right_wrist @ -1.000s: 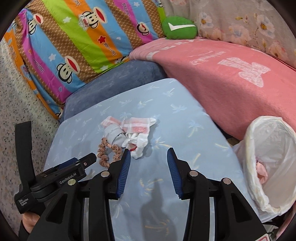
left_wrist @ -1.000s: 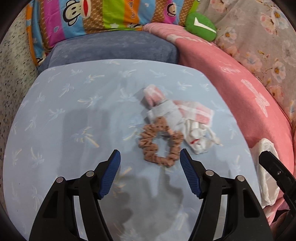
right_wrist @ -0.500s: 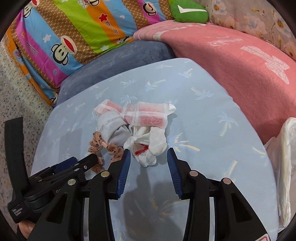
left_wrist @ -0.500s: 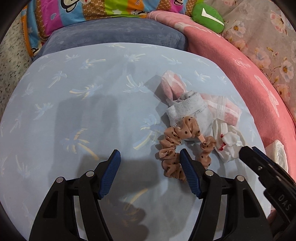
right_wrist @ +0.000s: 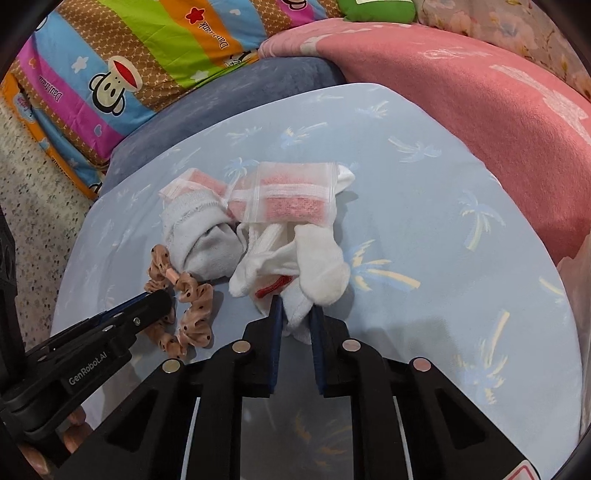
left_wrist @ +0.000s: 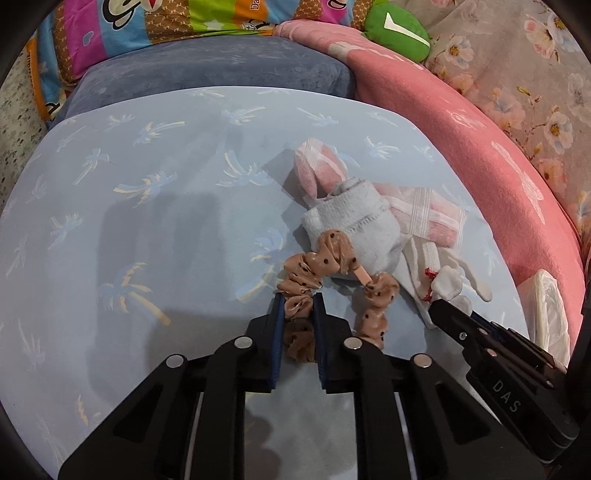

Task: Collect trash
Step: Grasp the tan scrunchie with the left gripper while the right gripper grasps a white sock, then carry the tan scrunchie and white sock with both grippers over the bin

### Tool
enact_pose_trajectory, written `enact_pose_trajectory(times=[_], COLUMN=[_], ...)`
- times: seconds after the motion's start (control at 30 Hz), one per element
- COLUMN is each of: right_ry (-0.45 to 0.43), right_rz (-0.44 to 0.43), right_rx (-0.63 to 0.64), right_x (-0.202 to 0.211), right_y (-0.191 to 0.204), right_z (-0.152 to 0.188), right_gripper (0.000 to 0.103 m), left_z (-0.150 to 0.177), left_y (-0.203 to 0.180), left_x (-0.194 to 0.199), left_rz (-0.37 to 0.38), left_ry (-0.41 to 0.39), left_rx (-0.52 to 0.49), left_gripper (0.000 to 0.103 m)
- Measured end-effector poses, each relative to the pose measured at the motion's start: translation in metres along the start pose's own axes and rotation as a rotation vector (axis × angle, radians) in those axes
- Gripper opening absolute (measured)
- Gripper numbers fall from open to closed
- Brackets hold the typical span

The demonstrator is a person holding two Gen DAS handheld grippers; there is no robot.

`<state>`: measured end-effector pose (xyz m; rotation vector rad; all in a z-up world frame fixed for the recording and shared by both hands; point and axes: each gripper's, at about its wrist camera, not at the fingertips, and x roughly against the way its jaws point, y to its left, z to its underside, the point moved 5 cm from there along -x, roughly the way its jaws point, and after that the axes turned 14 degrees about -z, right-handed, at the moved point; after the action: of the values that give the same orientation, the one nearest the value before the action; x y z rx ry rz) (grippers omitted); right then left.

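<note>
A tan dotted scrunchie (left_wrist: 317, 262) lies on the light blue palm-print cushion (left_wrist: 147, 221). My left gripper (left_wrist: 299, 299) is closing, and its blue pads pinch the near loop of the scrunchie. Beside it is a heap made of a grey-white sock (right_wrist: 199, 236), a white sock with red stitching (right_wrist: 317, 266) and pink sealed packets (right_wrist: 291, 199). My right gripper (right_wrist: 296, 306) is closing too, its pads squeezing the near end of the white sock. The two grippers sit side by side, and each shows at the edge of the other's view.
A white bin bag (left_wrist: 546, 302) hangs off the cushion's right edge, below a pink blanket (left_wrist: 498, 166). Behind the cushion are a grey-blue pillow (left_wrist: 221, 70), a striped cartoon cover (right_wrist: 147, 48) and a green soft toy (left_wrist: 399, 29). A hand (right_wrist: 74, 432) holds the left gripper.
Both grippers came down and forward onto the heap. The left jaws went from wide apart to pinched on the scrunchie. The right jaws closed on the white sock.
</note>
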<state>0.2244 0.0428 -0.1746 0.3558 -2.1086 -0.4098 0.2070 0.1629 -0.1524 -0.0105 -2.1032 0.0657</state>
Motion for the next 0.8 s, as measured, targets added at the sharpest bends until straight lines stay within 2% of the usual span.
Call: enact_pose_trajectory(times=[0.23,0.8], right_ry=[-0.051,-0.25], right_rz=[-0.027,-0.057], right_rx=[-0.006,0.014], right_x=[0.029,0.145], right_y=[0.006,0.017], right_z=[0.006,0.002], right_gripper=[0.011,0.011], left_z=[0.003,0.004], left_y=[-0.006,-0.053], left_x=[0.022,0.091], left_rz=[0.015,0.079], left_ry=[-0.026,-0.136], left_rx=[-0.003,-0.073], left_gripper=[0.013,0.012])
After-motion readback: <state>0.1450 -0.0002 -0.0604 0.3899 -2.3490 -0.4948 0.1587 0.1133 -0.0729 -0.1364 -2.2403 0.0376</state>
